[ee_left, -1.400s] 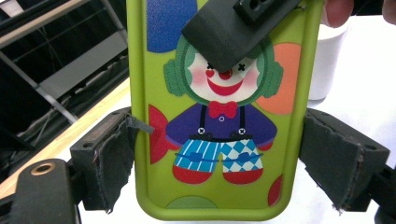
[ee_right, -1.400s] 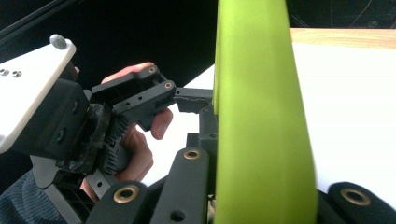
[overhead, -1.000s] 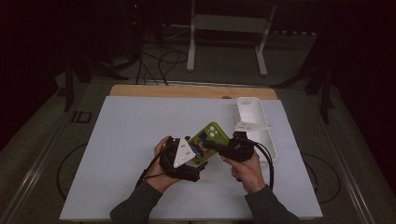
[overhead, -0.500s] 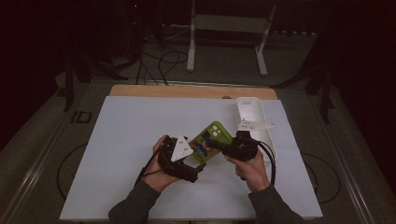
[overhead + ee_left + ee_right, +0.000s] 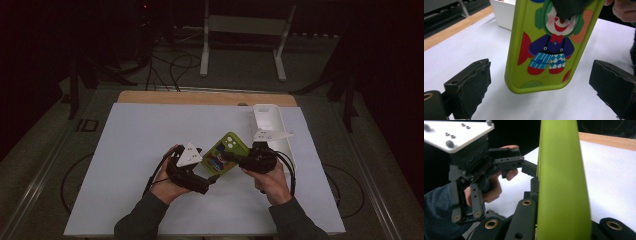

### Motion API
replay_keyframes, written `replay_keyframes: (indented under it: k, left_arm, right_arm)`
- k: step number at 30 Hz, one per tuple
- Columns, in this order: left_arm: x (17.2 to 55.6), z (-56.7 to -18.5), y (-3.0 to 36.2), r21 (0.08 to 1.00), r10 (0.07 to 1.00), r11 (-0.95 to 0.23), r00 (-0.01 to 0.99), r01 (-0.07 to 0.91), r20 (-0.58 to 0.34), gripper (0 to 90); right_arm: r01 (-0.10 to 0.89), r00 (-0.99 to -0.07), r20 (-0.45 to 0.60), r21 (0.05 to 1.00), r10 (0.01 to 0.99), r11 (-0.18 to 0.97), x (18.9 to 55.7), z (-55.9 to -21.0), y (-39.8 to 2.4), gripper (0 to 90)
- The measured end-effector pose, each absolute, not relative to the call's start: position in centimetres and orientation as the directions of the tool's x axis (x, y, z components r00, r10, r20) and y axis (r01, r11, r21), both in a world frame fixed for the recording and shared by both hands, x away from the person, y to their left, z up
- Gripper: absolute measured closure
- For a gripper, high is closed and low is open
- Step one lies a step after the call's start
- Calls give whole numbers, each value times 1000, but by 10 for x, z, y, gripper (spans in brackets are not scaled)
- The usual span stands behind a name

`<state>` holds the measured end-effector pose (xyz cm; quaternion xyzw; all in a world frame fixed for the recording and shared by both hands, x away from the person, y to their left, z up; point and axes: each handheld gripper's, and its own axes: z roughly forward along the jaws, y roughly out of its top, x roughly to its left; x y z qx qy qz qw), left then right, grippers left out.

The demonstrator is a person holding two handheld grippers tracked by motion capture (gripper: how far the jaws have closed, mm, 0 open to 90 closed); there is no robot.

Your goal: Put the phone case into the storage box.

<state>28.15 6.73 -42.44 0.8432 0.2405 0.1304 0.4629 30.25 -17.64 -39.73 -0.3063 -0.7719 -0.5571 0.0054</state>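
A lime-green phone case [image 5: 227, 152] with a clown picture [image 5: 551, 42] hangs tilted above the white table, camera cutout toward the far side. My right gripper [image 5: 239, 160] is shut on its right edge; in the right gripper view the case [image 5: 560, 182] stands edge-on between the jaws. My left gripper [image 5: 212, 177] is open, and its jaws have just been closing a little. The case's lower end sits between its two black pads [image 5: 469, 87] with a gap on each side.
A white rectangular tray [image 5: 270, 120] stands at the far right of the white table sheet [image 5: 150, 140], just behind my right hand. A wooden strip [image 5: 200, 97] runs along the table's far edge. Stands and cables lie on the dark floor beyond.
My left hand has shifted slightly by the case's lower end. The right gripper and the case have stayed put.
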Motion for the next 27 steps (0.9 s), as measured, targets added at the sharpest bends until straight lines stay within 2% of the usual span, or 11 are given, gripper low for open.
replay_keyframes:
  k: [16, 22, 27]
  left_arm:
    - [283, -427, 71, 846, 474, -450, 880, 285, -45, 118]
    - [283, -428, 75, 857, 438, -429, 896, 285, -78, 171]
    - [283, -432, 78, 859, 399, -424, 910, 288, -108, 252]
  right_arm:
    - [413, -878, 292, 862, 378, 294, 294, -391, -172, 886]
    - [378, -904, 269, 867, 334, 325, 292, -390, -170, 886]
    - [340, -925, 239, 870, 296, 358, 288, -388, -165, 886]
